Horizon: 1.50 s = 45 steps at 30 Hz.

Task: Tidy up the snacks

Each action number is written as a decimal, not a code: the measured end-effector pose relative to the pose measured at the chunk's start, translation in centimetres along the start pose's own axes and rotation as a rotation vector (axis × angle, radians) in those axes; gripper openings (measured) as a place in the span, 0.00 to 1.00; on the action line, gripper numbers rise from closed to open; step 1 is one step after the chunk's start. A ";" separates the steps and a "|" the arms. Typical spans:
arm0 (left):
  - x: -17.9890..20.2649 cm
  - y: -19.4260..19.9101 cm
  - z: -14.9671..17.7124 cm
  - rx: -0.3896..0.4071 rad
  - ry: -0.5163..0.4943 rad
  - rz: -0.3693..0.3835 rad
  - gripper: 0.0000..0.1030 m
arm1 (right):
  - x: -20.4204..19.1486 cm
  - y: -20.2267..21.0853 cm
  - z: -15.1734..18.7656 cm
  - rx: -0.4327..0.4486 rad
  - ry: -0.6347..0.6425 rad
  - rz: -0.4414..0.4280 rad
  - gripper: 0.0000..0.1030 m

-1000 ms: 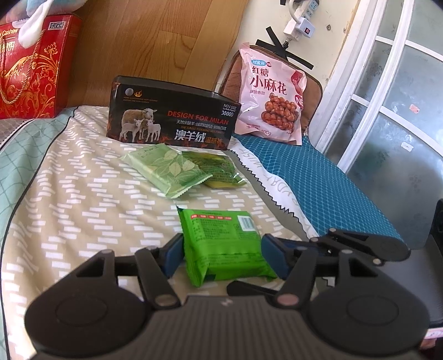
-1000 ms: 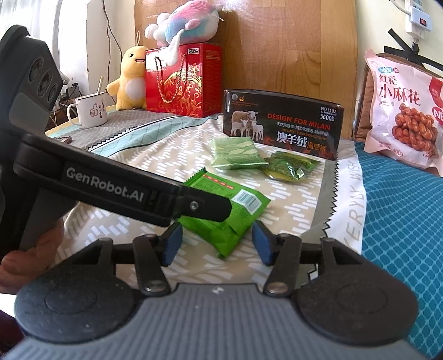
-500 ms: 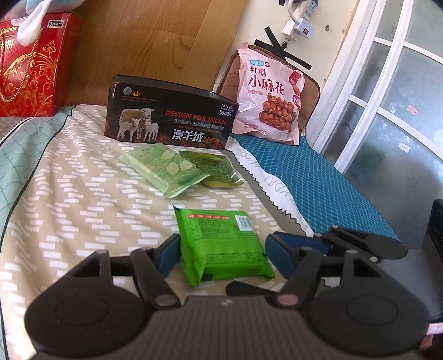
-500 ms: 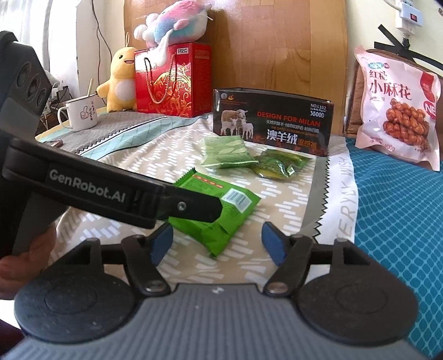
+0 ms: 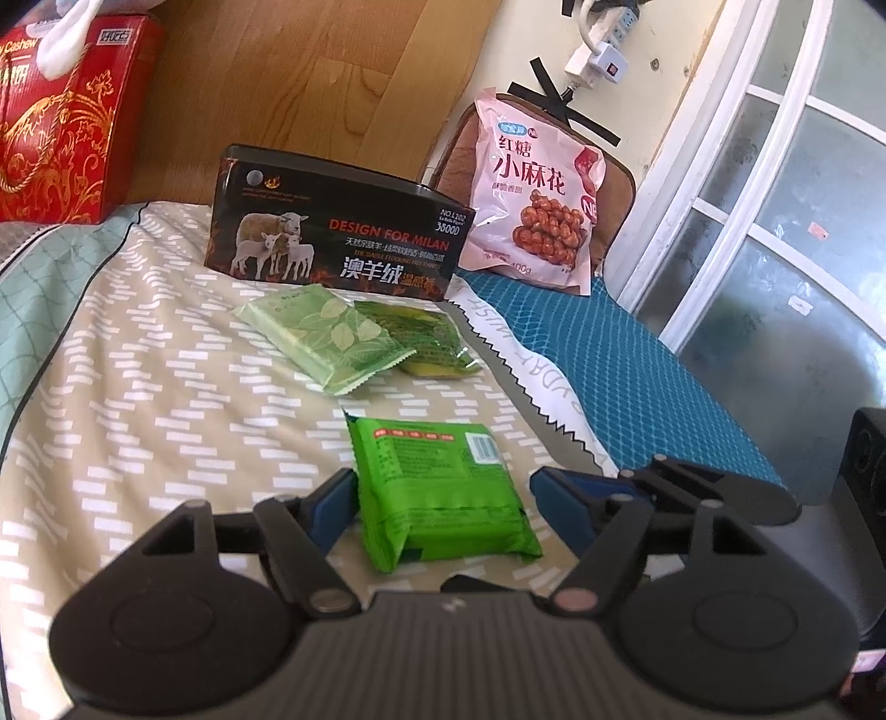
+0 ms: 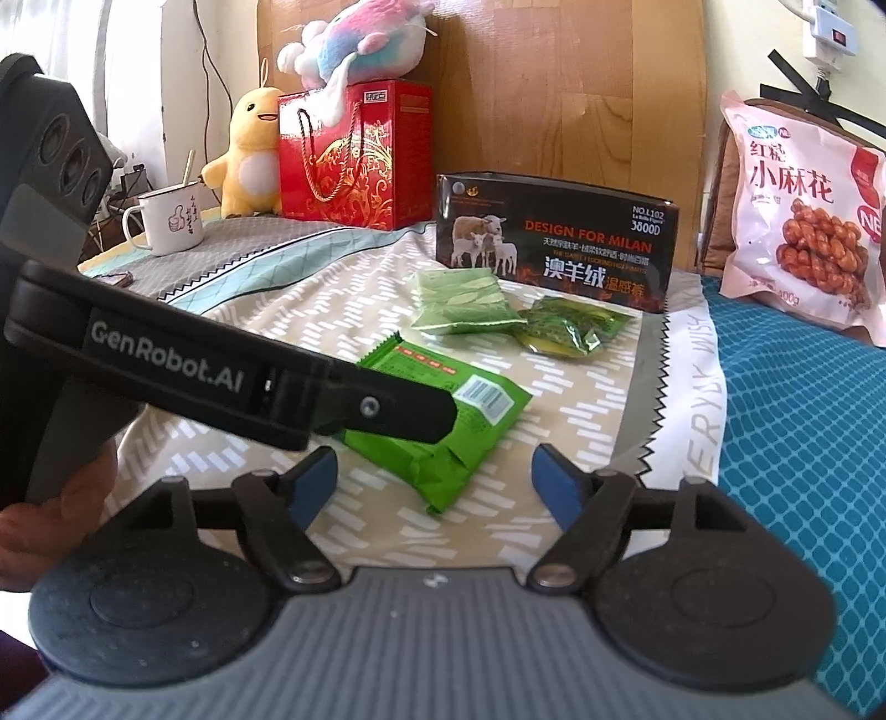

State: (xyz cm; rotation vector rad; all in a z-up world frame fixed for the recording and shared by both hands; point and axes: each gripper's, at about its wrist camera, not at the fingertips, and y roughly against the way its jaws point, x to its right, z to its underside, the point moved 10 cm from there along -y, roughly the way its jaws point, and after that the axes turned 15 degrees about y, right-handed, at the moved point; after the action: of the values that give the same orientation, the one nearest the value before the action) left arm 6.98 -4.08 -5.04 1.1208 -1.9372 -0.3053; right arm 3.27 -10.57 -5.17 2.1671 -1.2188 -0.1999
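A bright green snack packet (image 5: pixel 443 487) lies flat on the beige patterned cloth, between the open jaws of my left gripper (image 5: pixel 443 504); the left pad is close to its edge, the right pad stands apart. The packet also shows in the right wrist view (image 6: pixel 443 432), in front of my open, empty right gripper (image 6: pixel 434 482). A pale green leaf-print packet (image 5: pixel 326 338) and a dark green packet (image 5: pixel 426 338) lie further back, overlapping. A black open box (image 5: pixel 332 232) stands behind them. A pink snack bag (image 5: pixel 537 194) leans at the back right.
A red gift bag (image 6: pixel 354 155), a yellow plush duck (image 6: pixel 249 160), a pastel plush toy (image 6: pixel 354 39) and a white mug (image 6: pixel 171 221) stand at the back left. A blue mat (image 5: pixel 609 376) covers the right side. A glass door (image 5: pixel 775 221) is at far right.
Both grippers have opened wider and drawn back slightly. The green packet stays on the cloth.
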 end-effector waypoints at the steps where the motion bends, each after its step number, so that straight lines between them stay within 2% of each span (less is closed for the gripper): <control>1: -0.1 0.0 0.0 0.000 0.005 0.003 0.71 | 0.0 0.0 0.0 0.000 0.002 0.000 0.77; 28: 0.0 0.0 0.0 -0.005 0.015 0.013 0.73 | -0.1 0.0 0.0 0.004 0.007 -0.009 0.76; 33: 0.0 0.0 0.0 -0.005 0.015 0.013 0.73 | -0.4 0.1 -0.1 0.012 0.024 -0.012 0.66; 38: -0.1 0.0 -0.1 -0.003 0.015 0.011 0.73 | -0.6 0.2 -0.1 0.023 0.040 -0.011 0.50; 45: 0.0 0.0 -0.1 0.001 0.017 0.004 0.73 | -0.5 0.2 -0.1 0.029 0.042 -0.013 0.43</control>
State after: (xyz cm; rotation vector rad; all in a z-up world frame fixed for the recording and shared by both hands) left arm 7.04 -4.03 -5.00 1.1164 -1.9253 -0.2915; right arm 2.87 -10.21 -5.02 2.1936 -1.1916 -0.1427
